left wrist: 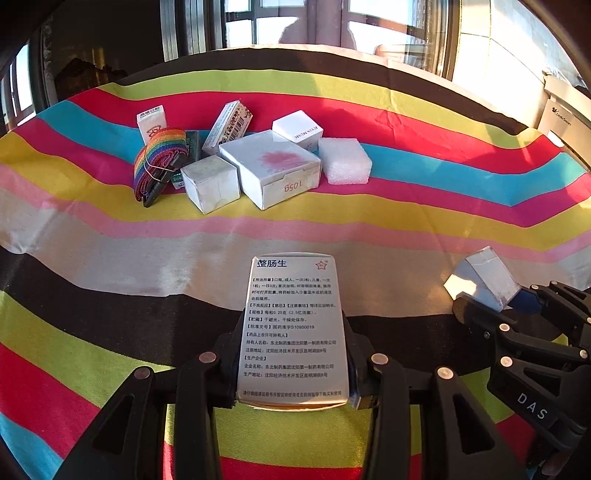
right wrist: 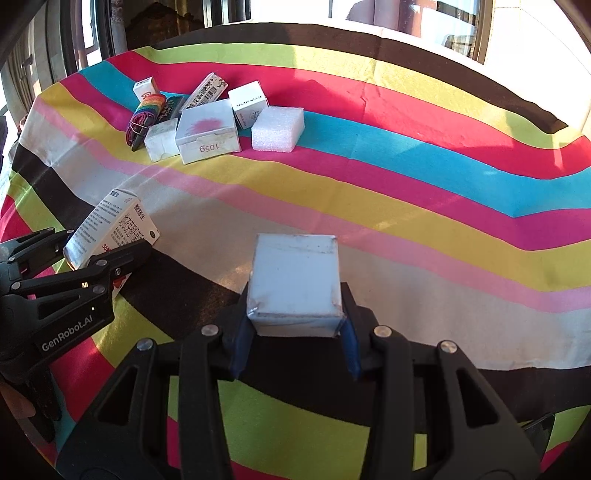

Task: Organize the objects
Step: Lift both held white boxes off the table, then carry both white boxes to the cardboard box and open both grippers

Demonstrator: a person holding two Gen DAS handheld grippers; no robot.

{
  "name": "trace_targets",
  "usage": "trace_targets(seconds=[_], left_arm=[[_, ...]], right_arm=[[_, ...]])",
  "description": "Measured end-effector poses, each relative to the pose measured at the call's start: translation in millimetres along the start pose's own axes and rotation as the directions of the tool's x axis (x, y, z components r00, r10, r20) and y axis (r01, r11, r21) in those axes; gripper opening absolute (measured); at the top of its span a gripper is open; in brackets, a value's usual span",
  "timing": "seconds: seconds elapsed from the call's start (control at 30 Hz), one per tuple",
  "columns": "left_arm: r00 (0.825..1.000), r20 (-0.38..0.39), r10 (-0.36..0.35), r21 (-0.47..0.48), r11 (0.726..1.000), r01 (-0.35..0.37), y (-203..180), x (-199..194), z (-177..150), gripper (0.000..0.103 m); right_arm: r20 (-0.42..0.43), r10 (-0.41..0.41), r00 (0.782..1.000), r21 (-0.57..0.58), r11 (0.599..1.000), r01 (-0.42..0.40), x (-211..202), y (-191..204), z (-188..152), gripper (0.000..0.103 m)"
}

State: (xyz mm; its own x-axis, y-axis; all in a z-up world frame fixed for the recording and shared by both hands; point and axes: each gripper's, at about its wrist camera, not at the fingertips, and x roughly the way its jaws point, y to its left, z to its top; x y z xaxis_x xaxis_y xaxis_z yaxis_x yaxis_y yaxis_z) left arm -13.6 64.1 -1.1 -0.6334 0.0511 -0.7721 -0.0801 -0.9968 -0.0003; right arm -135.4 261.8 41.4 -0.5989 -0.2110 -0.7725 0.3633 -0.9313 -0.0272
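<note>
Striped cloth [left wrist: 406, 206] in bright colours under me, low sun through the windows [left wrist: 295, 22] beyond. My left gripper [left wrist: 295, 369] is clenched on the medicine box [left wrist: 295, 325], its long axis running straight away from me toward the pile of boxes [left wrist: 273, 166]. My right gripper [right wrist: 295, 343] grasps the pale cube box [right wrist: 295, 284], squarely between the pads.

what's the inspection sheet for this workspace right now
surface: striped cloth covers the table
job's things: medicine box and a plain white box, both held; group of boxes around the 105g box at the far side
clutter: rainbow strap, foam block
grippers: left tool shut on medicine box; right tool shut on plain white box
cables: nothing seen
surroundings: windows behind
</note>
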Motion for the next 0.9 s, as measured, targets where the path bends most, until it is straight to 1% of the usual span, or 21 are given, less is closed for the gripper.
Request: trace_targets(seconds=[0.13, 0.2, 0.23, 0.3, 0.43, 0.6, 0.7, 0.9], left_arm=[[1.0, 0.0, 0.009, -0.004, 1.0, -0.009, 0.8, -0.4, -0.1, 0.044], [1.0, 0.001, 0.026, -0.018, 0.999, -0.026, 3.2, -3.4, -2.8, 0.041], [1.0, 0.002, 0.031, -0.034, 0.999, -0.031, 5.0, -6.5, -5.9, 0.041], [1.0, 0.007, 0.007, -0.063, 0.998, -0.007, 8.3, -16.0, -14.5, 0.041], [0.999, 0.045, 0.005, -0.052, 0.999, -0.002, 9.3, -43.9, -37.0, 0.041], [0.998, 0.053, -0.013, -0.068, 0.998, 0.017, 18.9, -65.5, -61.8, 0.041], [0.998, 0.057, -0.018, -0.079, 0.997, 0.022, 26.6, -75.8, -74.9, 0.041], [0.997, 0.077, -0.014, -0.081, 0.996, 0.02, 37.2, -96.8, -94.2, 0.041]], right_arm=[[0.001, -0.016, 1.0, 0.004, 1.0, 0.016, -0.6, -0.2, 0.2, 0.044], [0.002, -0.033, 0.999, 0.008, 0.999, 0.033, -1.2, -0.5, -0.1, 0.044], [0.002, -0.035, 0.999, 0.015, 0.999, 0.035, -1.7, -1.4, -0.3, 0.044], [-0.001, -0.048, 0.999, 0.034, 0.998, 0.048, -4.5, -4.3, -3.2, 0.044], [-0.013, -0.034, 0.999, 0.067, 0.997, 0.034, -17.9, -4.0, -17.7, 0.044], [-0.008, -0.011, 1.0, 0.031, 0.999, 0.011, -34.2, 9.5, -33.1, 0.044], [-0.009, -0.02, 1.0, -0.011, 1.0, 0.02, -39.2, 22.1, -40.5, 0.044], [0.009, 0.003, 1.0, -0.09, 0.996, -0.002, -57.1, 51.4, -48.2, 0.044]])
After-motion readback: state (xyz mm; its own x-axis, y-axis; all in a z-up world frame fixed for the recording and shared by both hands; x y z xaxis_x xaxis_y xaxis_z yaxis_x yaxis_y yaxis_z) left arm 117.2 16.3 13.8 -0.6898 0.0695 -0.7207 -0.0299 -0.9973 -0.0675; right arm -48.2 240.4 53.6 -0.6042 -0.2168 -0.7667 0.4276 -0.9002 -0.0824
